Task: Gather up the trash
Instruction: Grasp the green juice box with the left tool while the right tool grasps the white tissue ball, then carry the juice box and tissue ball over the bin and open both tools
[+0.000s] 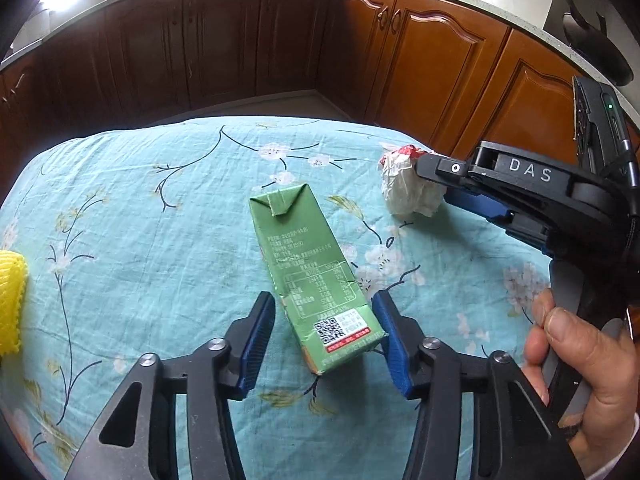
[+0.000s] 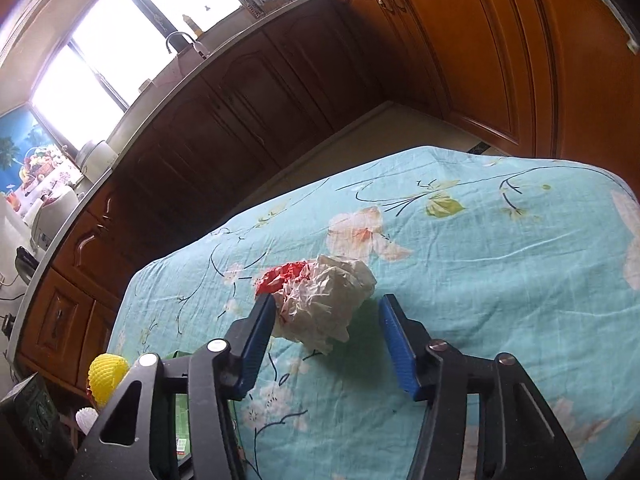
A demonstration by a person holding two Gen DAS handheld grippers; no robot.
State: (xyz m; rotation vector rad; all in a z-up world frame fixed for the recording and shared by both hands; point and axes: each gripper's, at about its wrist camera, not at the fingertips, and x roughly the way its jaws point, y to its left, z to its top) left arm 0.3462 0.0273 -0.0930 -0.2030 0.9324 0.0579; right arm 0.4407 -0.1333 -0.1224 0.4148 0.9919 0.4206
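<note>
A green drink carton (image 1: 308, 264) lies on the teal flowered tablecloth (image 1: 140, 240), pointing away from me. My left gripper (image 1: 324, 316) has its blue pads against both sides of the carton's near end. A crumpled white-and-red paper wad (image 1: 400, 188) sits at the far right of the cloth. In the right wrist view that wad (image 2: 324, 300) lies between the fingers of my right gripper (image 2: 328, 320). The left pad touches it, while cloth shows between it and the right pad. Seen from the left wrist, the right gripper (image 1: 434, 184) reaches the wad from the right.
A yellow foam fruit net (image 1: 10, 300) rests at the cloth's left edge. The same yellow net (image 2: 106, 376) shows beside a white net (image 2: 86, 420) and a dark green box (image 2: 32, 412). Brown kitchen cabinets (image 1: 224, 48) stand beyond the table. A hand (image 1: 580, 360) holds the right gripper's handle.
</note>
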